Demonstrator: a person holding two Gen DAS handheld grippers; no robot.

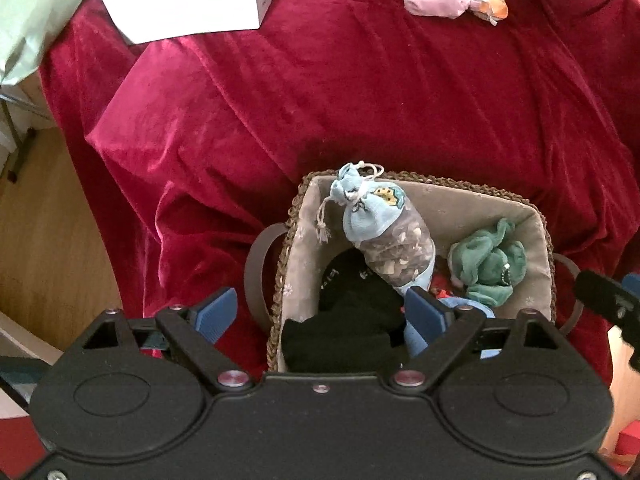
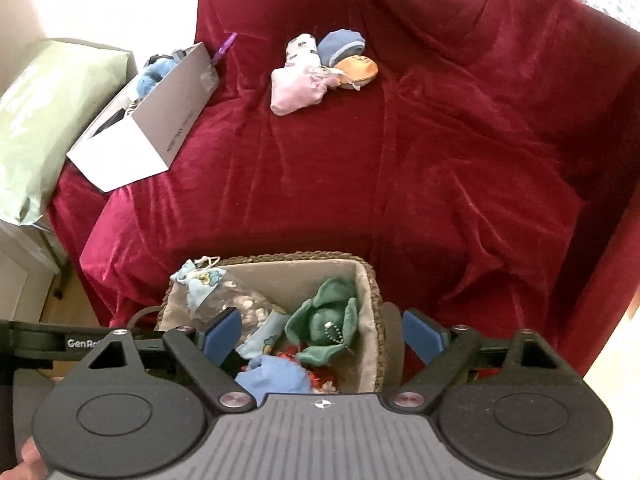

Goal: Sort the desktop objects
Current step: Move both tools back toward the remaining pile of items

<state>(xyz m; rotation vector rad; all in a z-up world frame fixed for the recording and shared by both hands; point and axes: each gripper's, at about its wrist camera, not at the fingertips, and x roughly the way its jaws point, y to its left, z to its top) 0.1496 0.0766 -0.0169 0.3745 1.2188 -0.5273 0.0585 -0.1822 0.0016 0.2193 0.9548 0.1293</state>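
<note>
A woven basket with a grey liner stands at the near edge of the red velvet cloth. Inside lie a drawstring pouch with a pale blue top and a clear body, a green plush toy and a black cloth. My left gripper is open and straddles the basket's left wall, gripping nothing. In the right wrist view my right gripper is open over the basket, above the green plush toy and a light blue cloth. Its right finger is outside the basket wall.
A pile of small fabric pouches, pink, blue and orange, lies at the far side of the cloth. An open white box holding a blue fuzzy thing sits at the far left, beside a pale green bag. Wooden floor shows left.
</note>
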